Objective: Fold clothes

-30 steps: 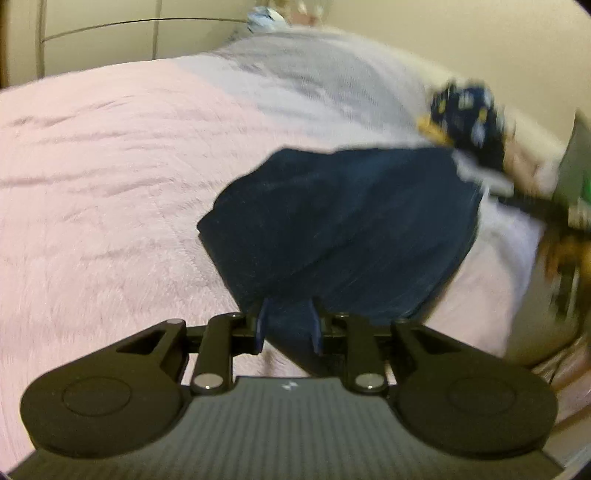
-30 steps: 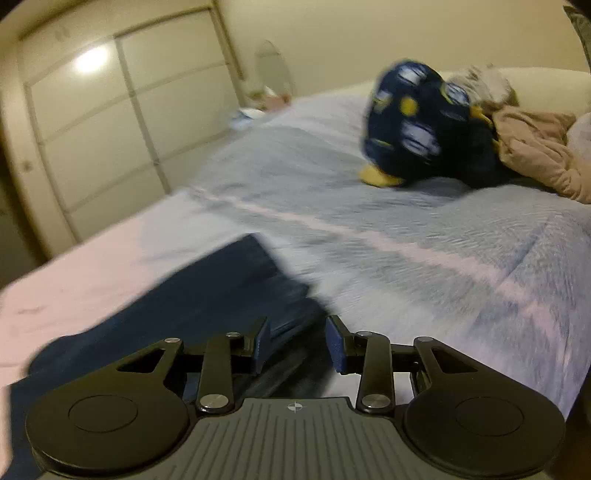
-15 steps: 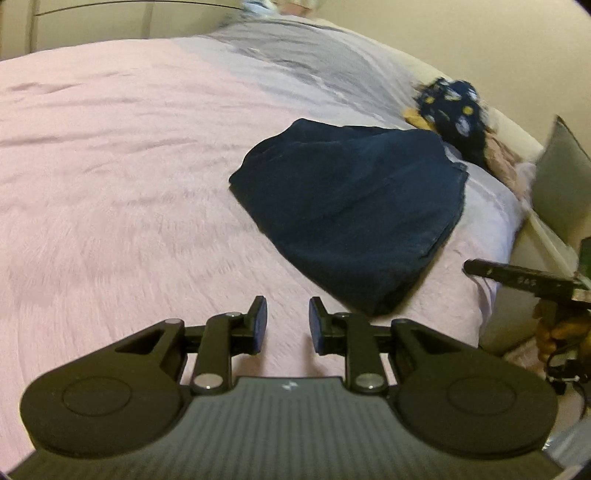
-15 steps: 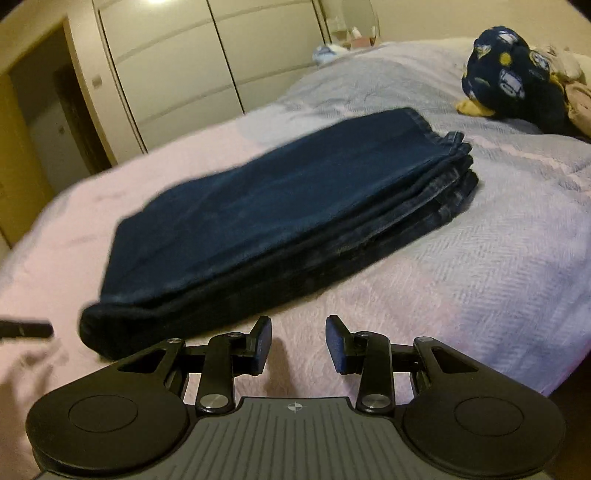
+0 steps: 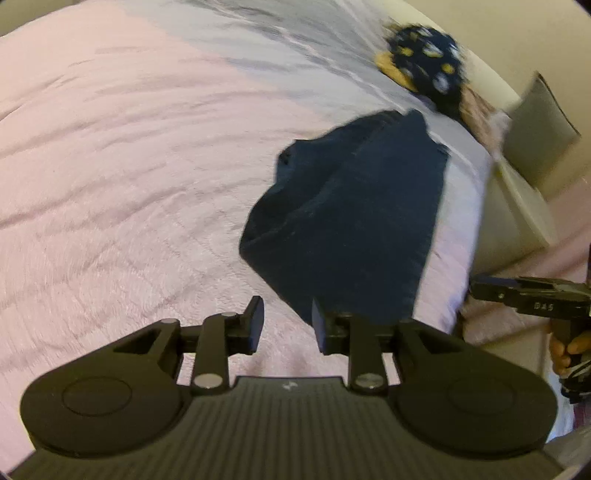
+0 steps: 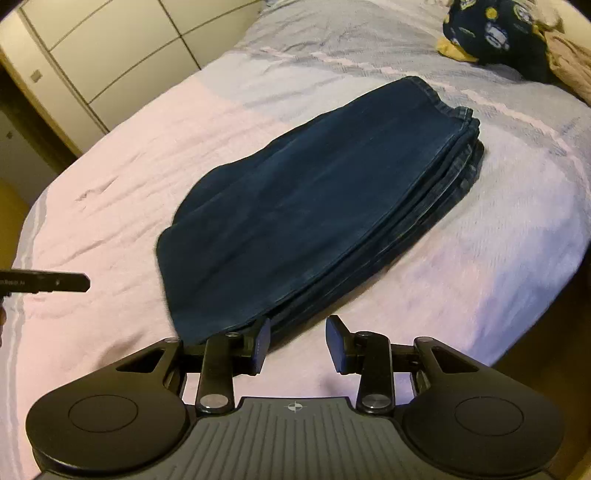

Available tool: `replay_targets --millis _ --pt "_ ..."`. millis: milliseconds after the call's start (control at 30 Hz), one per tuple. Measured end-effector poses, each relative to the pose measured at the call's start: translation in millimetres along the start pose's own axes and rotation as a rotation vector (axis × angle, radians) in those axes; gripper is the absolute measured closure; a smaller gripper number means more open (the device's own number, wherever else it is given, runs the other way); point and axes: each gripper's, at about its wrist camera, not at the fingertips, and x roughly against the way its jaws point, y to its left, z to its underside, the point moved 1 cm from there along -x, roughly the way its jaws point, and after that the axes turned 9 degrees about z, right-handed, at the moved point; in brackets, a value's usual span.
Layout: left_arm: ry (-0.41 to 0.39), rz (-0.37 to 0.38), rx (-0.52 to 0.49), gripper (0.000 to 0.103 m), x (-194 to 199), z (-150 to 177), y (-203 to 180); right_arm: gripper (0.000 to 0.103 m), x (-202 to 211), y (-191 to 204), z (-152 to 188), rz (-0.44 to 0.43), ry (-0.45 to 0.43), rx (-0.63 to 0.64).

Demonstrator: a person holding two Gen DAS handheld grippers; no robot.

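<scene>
Right, folded jeans lie flat on the bed, stacked in several layers with the hems lined up at the far end, so I judge this fold basically done. My left hand-held gripper is clear of the denim, jaws opening with only bedspread showing between them. My right hand-held gripper is parted at a narrow-to-middling gap, nothing held, its left pad just beside the near edge of the jeans; whether it touches, can't tell. Both point down at the bed from off the garment, which I read as letting go so the stack keeps its shape. Navy patterned plush or cushion and a beige garment sit near the head of the bed, well apart from the jeans, probably next in line. Wardrobe doors behind.
</scene>
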Motion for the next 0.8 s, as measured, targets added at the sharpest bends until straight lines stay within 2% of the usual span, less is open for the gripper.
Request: replay_targets --millis 200,333,500,633,700,767,800 --pt "0.066 0.134 -0.158 0.079 -12 -13 33 0.066 -13 47 61 0.036 -0.044 -0.191" --pt "0.12 0.207 -0.223 0.079 -27 -17 51 0.066 -28 71 86 0.028 -0.114 -0.231" --pt "0.172 0.27 -0.246 0.079 -49 -28 70 0.066 -39 67 100 -0.058 -0.199 -0.34" --pt "0.185 0.309 -0.276 0.079 -60 -44 74 0.065 -44 68 93 -0.092 -0.268 -0.298" --pt "0.186 0.324 -0.295 0.079 -65 -52 73 0.06 -47 67 87 -0.103 -0.303 -0.275" --pt "0.186 0.335 -0.298 0.079 -70 -59 74 0.045 -56 66 80 -0.117 -0.306 -0.251" --pt "0.184 0.341 -0.291 0.079 -71 -61 75 0.043 -63 65 76 -0.134 -0.297 -0.237"
